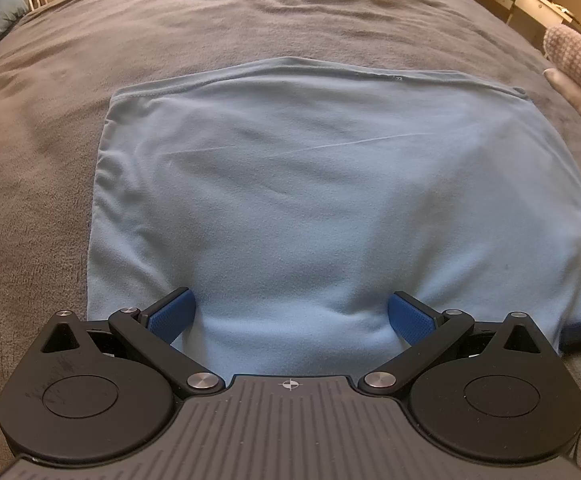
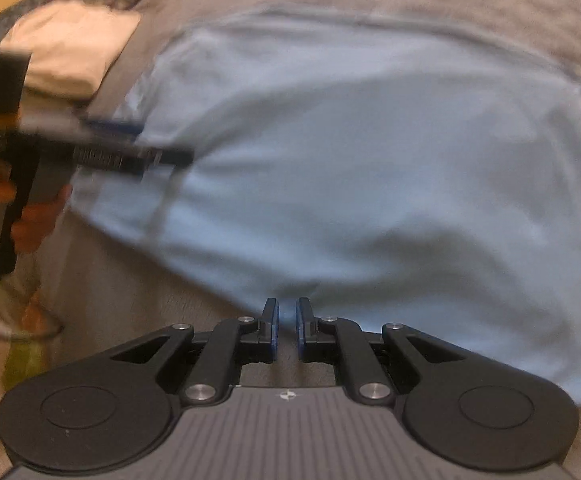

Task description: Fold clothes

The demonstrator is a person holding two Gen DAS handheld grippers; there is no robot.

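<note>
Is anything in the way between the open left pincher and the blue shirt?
No. The left gripper stands wide open right over the light blue shirt, with only shirt cloth between its fingers. Nothing visible blocks it.

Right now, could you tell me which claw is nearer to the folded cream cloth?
Left. The left claw is over the blue shirt's edge just beside the cream cloth; the right claw pinches the shirt's near edge, farther away.

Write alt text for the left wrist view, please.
The left gripper hangs open over the near edge of a light blue garment spread flat on a grey blanket. Its blue pads stand wide apart, the cloth between them.
</note>
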